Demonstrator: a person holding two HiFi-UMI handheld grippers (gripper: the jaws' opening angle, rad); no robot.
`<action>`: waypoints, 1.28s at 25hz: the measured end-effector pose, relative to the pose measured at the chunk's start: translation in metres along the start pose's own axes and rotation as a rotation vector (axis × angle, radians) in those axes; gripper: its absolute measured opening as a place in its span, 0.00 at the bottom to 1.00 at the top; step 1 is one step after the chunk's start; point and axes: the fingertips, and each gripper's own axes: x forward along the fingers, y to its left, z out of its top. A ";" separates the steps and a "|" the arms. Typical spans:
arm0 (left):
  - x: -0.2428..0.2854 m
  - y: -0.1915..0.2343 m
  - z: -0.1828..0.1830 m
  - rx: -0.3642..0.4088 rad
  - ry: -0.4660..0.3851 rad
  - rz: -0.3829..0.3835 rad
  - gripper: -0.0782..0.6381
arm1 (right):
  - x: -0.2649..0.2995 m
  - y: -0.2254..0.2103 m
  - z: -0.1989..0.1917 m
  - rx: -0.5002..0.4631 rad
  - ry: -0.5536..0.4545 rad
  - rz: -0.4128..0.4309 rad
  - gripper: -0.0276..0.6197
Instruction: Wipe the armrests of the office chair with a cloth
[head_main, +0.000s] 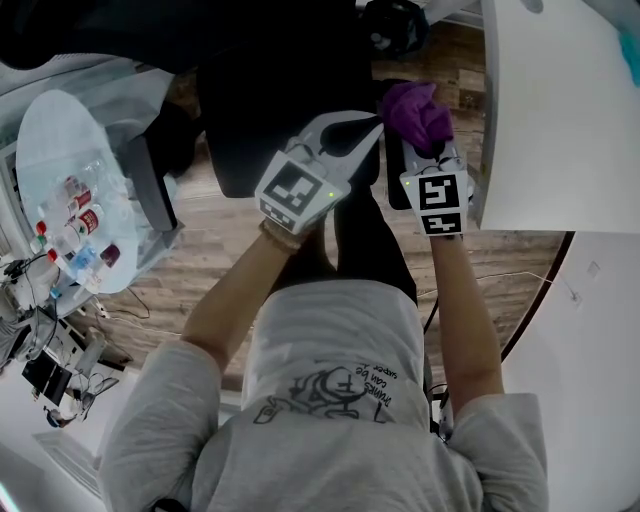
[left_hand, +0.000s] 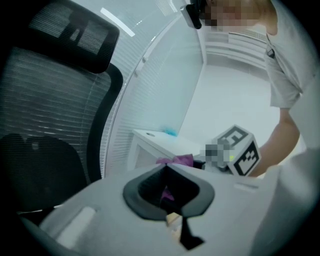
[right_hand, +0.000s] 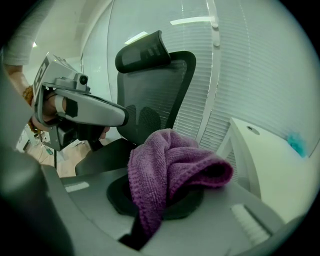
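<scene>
My right gripper (head_main: 430, 150) grips the bunched purple cloth (head_main: 415, 112) above the chair's armrest (head_main: 394, 185), tight beside the white desk edge (head_main: 490, 120); my left gripper (left_hand: 165, 170), jaws closed on nothing, hangs over the roomy seat (head_main: 260, 120).

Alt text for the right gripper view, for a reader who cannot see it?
The right gripper holds a bunched purple cloth in its jaws, filling the foreground. Behind it stands a black mesh office chair; the left gripper is at left, a white desk at right.
</scene>
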 end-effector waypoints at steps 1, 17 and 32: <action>-0.001 -0.001 -0.001 0.000 0.001 -0.001 0.11 | -0.003 0.003 -0.003 -0.001 0.002 0.003 0.10; -0.001 -0.011 -0.001 0.014 0.012 -0.009 0.11 | -0.079 0.067 -0.068 0.022 -0.005 0.017 0.10; -0.004 -0.021 -0.006 0.017 0.019 -0.007 0.11 | -0.097 0.077 -0.085 0.083 0.007 0.045 0.10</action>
